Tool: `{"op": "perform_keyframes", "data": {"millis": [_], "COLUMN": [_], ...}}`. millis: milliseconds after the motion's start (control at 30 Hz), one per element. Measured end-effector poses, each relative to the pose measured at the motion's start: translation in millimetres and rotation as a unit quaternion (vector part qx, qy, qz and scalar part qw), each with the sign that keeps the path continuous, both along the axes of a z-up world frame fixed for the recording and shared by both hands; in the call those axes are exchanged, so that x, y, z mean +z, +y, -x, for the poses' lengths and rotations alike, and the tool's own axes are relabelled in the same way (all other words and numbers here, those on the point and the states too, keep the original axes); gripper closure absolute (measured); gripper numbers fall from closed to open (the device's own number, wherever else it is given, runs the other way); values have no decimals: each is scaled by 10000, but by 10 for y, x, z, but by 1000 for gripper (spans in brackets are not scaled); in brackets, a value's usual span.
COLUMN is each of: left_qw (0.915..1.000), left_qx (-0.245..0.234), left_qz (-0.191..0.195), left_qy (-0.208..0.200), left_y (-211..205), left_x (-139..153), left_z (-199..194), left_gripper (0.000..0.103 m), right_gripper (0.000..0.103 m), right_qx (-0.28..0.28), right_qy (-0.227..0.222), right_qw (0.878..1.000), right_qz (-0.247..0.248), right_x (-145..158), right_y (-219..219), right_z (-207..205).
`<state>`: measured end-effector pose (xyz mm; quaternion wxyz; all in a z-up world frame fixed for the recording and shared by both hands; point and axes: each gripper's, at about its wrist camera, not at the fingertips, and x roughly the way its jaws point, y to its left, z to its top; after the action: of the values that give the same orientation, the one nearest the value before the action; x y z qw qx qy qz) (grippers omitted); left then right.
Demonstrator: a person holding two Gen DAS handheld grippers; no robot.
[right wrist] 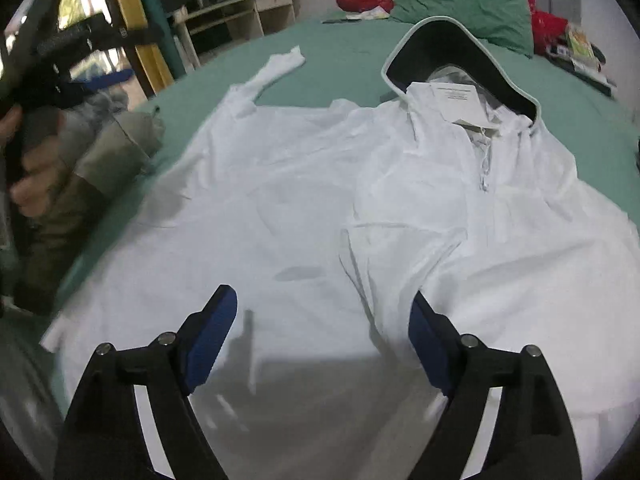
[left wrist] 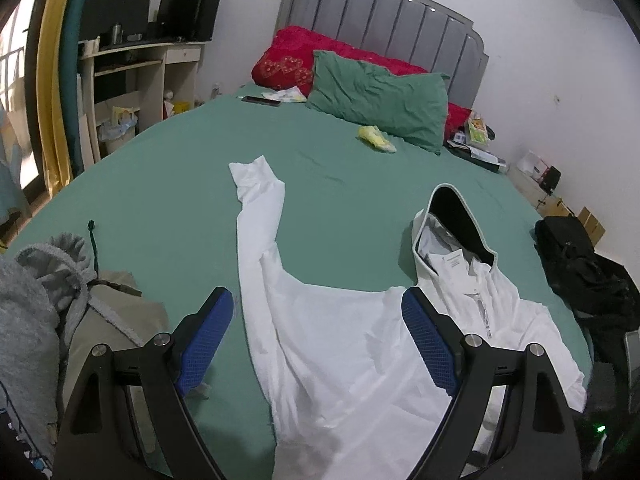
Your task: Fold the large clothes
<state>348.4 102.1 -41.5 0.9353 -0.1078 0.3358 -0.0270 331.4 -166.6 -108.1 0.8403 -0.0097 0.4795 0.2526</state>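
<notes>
Here both hand-held grippers (left wrist: 318, 304) (right wrist: 324, 308) gape apart above the white hoodie (right wrist: 320, 184).

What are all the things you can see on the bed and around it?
hooded top: one, white with dark hood lining, spread flat on the bed
bed sheet: one, green, covering the bed
pillows: one green, leaning on a red one, at the headboard
headboard: one, grey
clothes pile: grey and olive, left bed edge
yellow item: one, near the green pillow
desk: one, beige, left wall
bag: one, black, right bed edge
left gripper: open, above the top
right gripper: open, above the top
</notes>
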Motion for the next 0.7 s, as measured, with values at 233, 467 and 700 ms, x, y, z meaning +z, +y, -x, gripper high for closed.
{"op": "perform_keyframes", "data": {"millis": [233,467,700], "left_qw": [10000,9999,9998], "left_qx": [-63,-97,-20], "left_qz": [-10,-18,-69], "left_qy": [62,119,159], "left_y": [40,69,188], "left_x": [-32,3,50], "left_z": [43,51,28], "left_gripper": [14,14,14], "right_gripper": [20,66,102], "right_qx": [-1182,-1727,-822], "right_qy": [-499,989,-106], "right_qw": [9888,9662,9945], "right_qz": [-766,-1637,-638], "right_x": [485,-205,229], "right_y": [-500,-566,200], "right_z": [-293,-924,-707]}}
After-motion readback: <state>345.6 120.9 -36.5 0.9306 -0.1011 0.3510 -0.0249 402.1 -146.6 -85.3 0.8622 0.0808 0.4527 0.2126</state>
